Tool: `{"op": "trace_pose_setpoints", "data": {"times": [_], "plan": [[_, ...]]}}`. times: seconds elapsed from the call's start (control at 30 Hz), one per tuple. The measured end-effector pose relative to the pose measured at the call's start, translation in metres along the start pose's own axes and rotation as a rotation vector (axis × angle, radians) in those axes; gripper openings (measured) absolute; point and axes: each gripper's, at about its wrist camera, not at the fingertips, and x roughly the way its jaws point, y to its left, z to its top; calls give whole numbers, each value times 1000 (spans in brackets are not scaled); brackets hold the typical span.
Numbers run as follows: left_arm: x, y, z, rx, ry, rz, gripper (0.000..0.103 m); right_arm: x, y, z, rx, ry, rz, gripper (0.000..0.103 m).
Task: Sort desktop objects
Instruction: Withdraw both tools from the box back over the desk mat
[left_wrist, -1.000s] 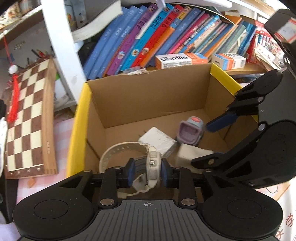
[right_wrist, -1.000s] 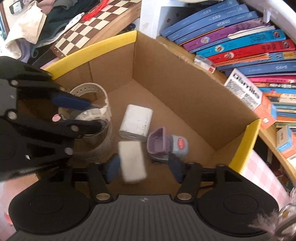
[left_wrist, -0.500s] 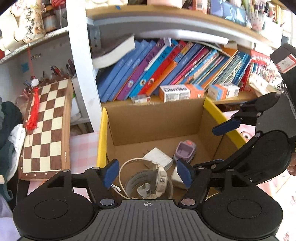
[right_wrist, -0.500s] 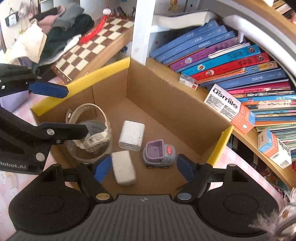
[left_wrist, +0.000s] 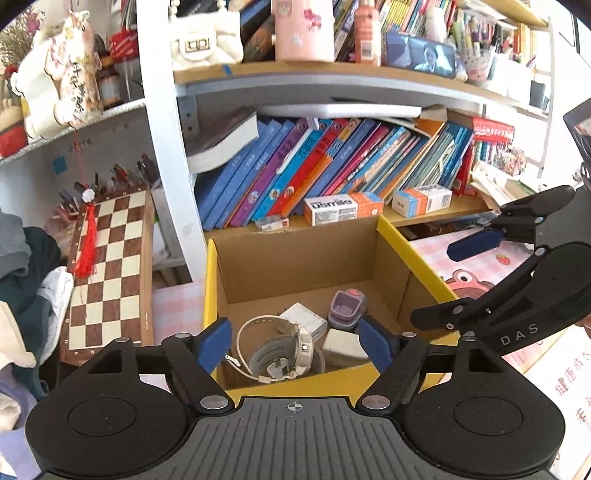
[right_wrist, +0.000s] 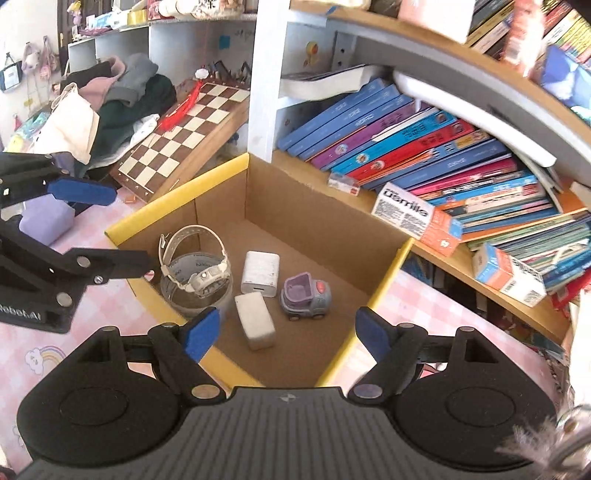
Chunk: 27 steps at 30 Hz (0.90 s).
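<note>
A cardboard box with yellow rims (left_wrist: 210, 280) (right_wrist: 173, 201) stands on the pink desk. Inside lie a white watch (left_wrist: 295, 343) (right_wrist: 201, 278) on a roll of clear tape (right_wrist: 188, 299), a white charger (right_wrist: 260, 273), a white eraser block (right_wrist: 255, 319) (left_wrist: 340, 347) and a purple toy car (right_wrist: 304, 293) (left_wrist: 347, 308). My left gripper (left_wrist: 295, 341) is open and empty, above the box's near edge. My right gripper (right_wrist: 288, 328) is open and empty, raised above the box.
A bookshelf with leaning books (left_wrist: 314, 166) and small cartons (left_wrist: 341, 208) stands behind the box. A chessboard (left_wrist: 107, 269) leans at the left beside piled clothes (right_wrist: 110, 99). A purple block (right_wrist: 44, 219) lies on the pink desk (right_wrist: 122, 306).
My left gripper opened and let go of the watch, which now rests on the tape roll. My right gripper released the white eraser. Both grippers rose and pulled back from the box.
</note>
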Motion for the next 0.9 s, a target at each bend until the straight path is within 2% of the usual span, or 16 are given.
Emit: {"op": "trace_pose_setpoints", "data": {"times": [0.4, 0.77, 0.9], "plan": [[-41, -10, -22, 14, -23, -2, 81, -52, 16, -36, 79, -64, -62, 82], [-64, -14, -51, -3, -1, -13, 82, -71, 38, -73, 140, -34, -82, 82], [-68, -17, -63, -7, 14, -13, 82, -75, 50, -90, 151, -35, -122, 82]]}}
